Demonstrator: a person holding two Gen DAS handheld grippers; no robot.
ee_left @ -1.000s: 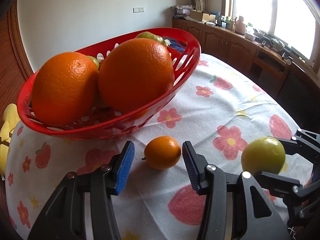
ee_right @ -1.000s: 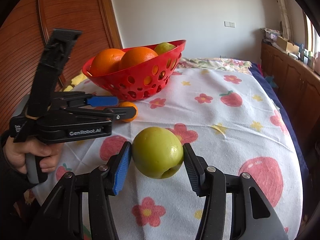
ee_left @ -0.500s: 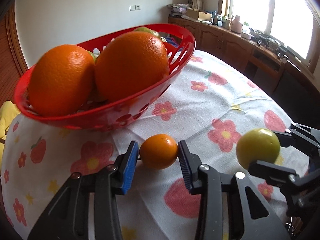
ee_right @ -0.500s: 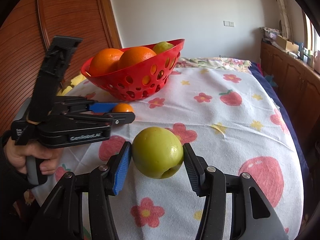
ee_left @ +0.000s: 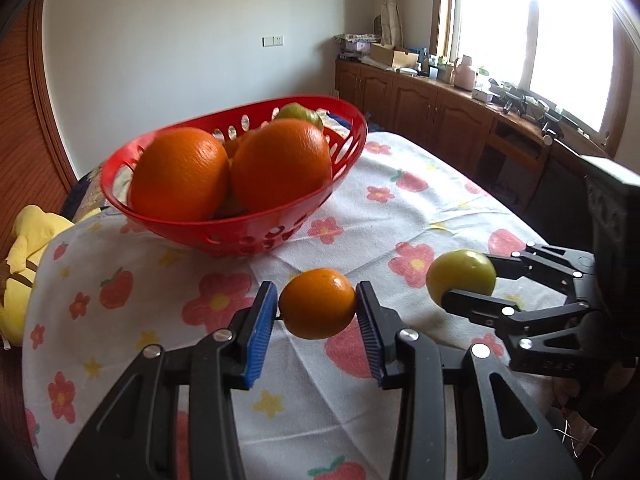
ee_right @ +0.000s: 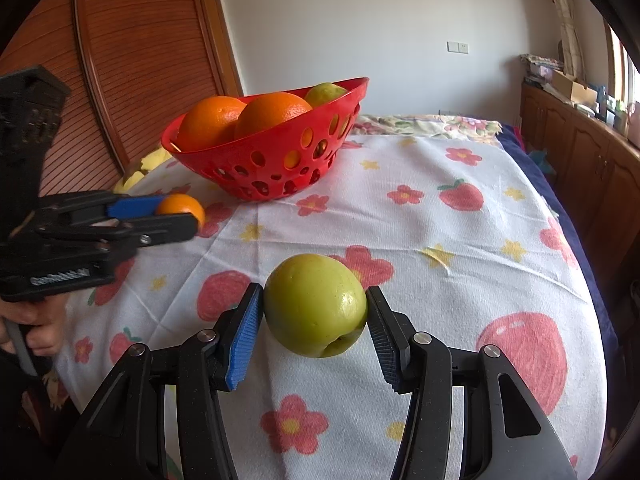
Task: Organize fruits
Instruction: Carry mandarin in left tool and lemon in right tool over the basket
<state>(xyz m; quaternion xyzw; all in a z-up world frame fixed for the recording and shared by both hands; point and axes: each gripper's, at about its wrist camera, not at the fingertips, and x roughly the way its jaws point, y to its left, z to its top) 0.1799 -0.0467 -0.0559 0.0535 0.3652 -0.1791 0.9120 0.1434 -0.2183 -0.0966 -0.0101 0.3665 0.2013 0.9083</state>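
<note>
Left wrist: left gripper [ee_left: 316,312] jaws clamped on small orange [ee_left: 317,303], lifted off table [ee_left: 420,216]; red basket [ee_left: 240,236] already has two oranges, green fruit

Right wrist: right gripper [ee_right: 315,322] jaws grip green apple [ee_right: 315,305]; both undelivered

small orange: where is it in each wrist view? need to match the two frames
Left wrist: small orange low centre, gripped in the left claw, clear of the cloth.
Right wrist: same small orange at mid-left, in the left claw seen side-on.
Shared landmark: the red basket with two big oranges, behind the small orange in both views.
</note>
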